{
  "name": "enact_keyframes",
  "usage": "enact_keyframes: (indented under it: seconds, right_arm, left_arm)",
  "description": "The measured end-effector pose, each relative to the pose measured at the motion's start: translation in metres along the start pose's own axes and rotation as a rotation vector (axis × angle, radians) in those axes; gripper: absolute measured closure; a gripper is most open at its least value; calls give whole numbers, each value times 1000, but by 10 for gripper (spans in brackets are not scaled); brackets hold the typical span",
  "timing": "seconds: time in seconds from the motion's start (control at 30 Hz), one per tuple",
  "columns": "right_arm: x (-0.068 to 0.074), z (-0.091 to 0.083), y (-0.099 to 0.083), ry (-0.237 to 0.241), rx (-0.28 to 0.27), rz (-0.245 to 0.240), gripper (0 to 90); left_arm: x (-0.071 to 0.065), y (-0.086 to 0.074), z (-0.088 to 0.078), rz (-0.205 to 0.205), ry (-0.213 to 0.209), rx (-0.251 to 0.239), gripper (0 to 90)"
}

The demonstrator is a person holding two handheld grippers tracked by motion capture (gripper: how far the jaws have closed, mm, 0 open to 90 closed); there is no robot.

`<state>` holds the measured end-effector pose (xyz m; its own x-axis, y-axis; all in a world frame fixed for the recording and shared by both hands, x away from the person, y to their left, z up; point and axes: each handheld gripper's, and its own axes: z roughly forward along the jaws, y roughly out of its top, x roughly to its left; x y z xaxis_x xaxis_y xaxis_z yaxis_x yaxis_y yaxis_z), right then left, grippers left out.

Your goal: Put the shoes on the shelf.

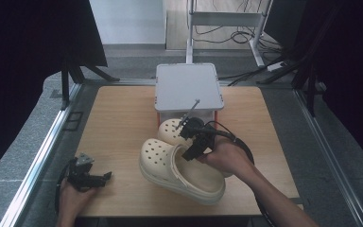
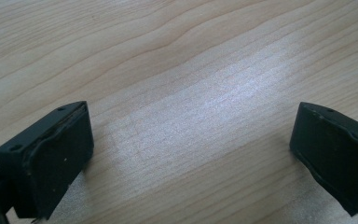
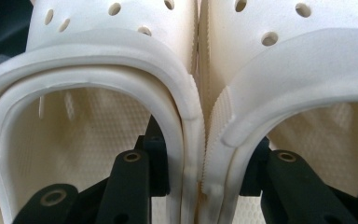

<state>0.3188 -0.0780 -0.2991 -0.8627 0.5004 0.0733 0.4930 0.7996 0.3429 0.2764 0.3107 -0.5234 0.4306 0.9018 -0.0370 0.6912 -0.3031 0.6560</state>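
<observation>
Item: pair of cream clogs (image 1: 182, 163), table (image 1: 118, 123) centre, six o'clock of the grey box (image 1: 188, 87). My right gripper (image 3: 204, 172) pinches both inner walls together. My left gripper (image 2: 191, 154), eight o'clock, gapes idle. Risk: one clog may slip, the soft walls yielding.

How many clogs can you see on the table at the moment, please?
2. The nearer clog lies at the table's middle; the farther clog sits beside it, towards the grey box. The right claw pinches their adjoining walls together, one jaw inside each.
</observation>
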Motion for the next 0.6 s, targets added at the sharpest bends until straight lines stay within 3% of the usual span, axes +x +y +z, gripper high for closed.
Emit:
enact_keyframes:
  seconds: [0.4, 0.6]
  right_arm:
    - [-22, -40, 20, -46, -41, 96, 645]
    - [-38, -50, 37, -100, -60, 162, 645]
  left_arm:
    - [0, 0, 0, 0, 0, 0, 0]
    - [0, 0, 0, 0, -3, 2, 0]
